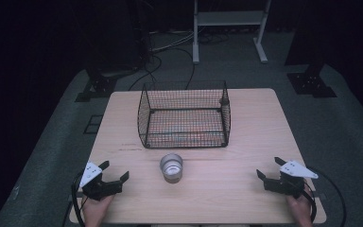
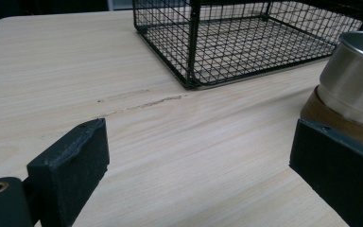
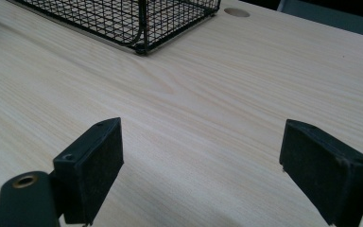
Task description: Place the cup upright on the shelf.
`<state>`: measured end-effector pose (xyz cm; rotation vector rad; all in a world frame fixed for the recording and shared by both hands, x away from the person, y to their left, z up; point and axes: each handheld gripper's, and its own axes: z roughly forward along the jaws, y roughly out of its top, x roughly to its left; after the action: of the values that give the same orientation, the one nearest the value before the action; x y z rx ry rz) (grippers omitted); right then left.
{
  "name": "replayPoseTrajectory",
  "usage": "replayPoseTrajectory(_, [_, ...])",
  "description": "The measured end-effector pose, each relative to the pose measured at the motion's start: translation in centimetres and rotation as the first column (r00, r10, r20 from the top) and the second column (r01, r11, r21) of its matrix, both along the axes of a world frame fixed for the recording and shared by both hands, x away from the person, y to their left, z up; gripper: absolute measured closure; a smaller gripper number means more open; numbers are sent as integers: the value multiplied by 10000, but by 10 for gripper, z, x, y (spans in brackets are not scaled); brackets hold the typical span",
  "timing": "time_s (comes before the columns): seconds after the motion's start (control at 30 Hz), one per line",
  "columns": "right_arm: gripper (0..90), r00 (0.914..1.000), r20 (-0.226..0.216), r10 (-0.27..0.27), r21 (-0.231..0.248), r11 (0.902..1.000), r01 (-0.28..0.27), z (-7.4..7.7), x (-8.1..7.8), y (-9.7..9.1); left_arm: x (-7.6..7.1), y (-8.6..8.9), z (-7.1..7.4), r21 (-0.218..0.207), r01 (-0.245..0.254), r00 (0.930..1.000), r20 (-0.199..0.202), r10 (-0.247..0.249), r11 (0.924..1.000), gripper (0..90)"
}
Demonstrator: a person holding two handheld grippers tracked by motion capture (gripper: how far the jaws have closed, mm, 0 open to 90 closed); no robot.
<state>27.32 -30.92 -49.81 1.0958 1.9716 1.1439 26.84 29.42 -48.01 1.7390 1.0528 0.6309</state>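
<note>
Your left gripper (image 1: 113, 176) and right gripper (image 1: 270, 169) gape wide, empty. The shiny round metal cup (image 1: 171, 167) stands mid-table between them, before the black wire basket (image 1: 184, 115). It looks light, stiff and slick; grip its brown banded base.

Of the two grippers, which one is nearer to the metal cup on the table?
The left gripper is nearer to the metal cup. The cup stands left of the table's middle, and it appears close beside that gripper's jaw in the left gripper view. The right gripper is farther away.
</note>
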Motion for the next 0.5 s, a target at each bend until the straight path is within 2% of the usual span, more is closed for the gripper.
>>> replayPoseTrajectory(0.03, [136,10000,5,11,1,10000,-11,0,0,0,0,0,0,0,0,10000,0,0,10000,46])
replayPoseTrajectory(0.07, [136,10000,7,12,1,10000,-12,0,0,0,0,-2,0,-154,262,9996,-136,-264,9995,46])
replayPoseTrajectory(0.1, [136,10000,12,14,-5,10000,-14,0,0,0,0,-2,0,-154,262,9996,-136,-264,9995,46])
replayPoseTrajectory(0.13, [136,10000,14,16,-11,10000,-16,0,0,0,0,-5,2,-307,469,9988,-138,-474,9984,46])
replayPoseTrajectory(0.5, [136,10000,17,4,45,10000,-4,0,0,0,-1,-14,3,-16,818,9966,-99,-818,9966,45])
